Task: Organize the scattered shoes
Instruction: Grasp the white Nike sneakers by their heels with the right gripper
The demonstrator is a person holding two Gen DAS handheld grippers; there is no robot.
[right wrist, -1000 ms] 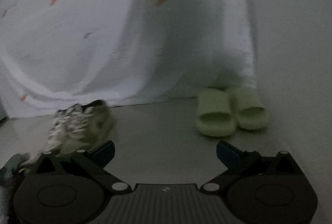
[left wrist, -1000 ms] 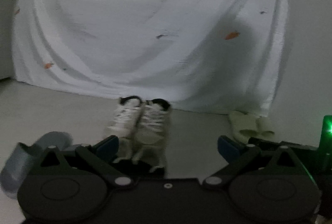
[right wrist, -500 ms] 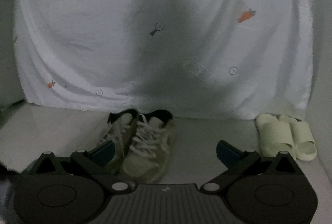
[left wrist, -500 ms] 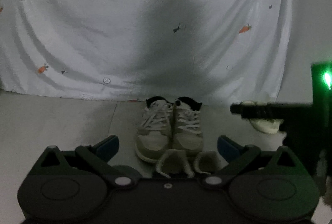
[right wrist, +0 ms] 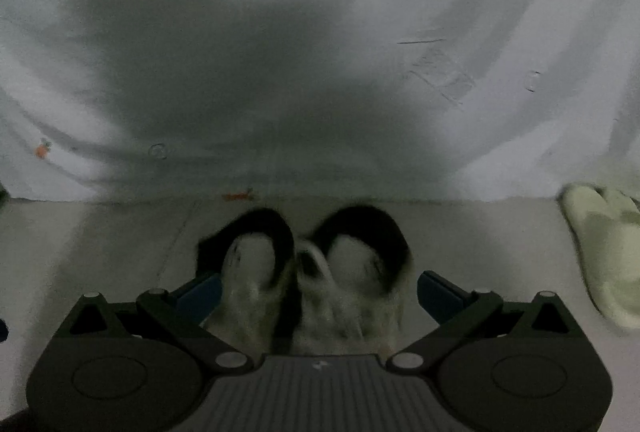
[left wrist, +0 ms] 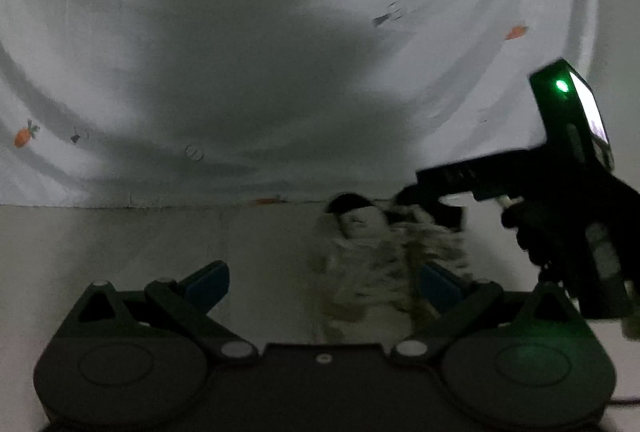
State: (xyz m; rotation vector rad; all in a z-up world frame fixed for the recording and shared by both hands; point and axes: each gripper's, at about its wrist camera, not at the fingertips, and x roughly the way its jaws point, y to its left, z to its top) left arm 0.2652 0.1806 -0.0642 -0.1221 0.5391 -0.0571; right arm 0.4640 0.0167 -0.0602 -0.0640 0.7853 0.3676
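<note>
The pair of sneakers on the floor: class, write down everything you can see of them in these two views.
The pair of sneakers stands side by side on the pale floor, close before the hanging white sheet. They look off-white or beige with white laces and dark collar linings, and they appear to touch. Both are motion-blurred, so finer detail is unclear. In the right wrist view they lie between the open fingers of the right gripper, with no firm contact visible. The left gripper is open beside them.
</note>
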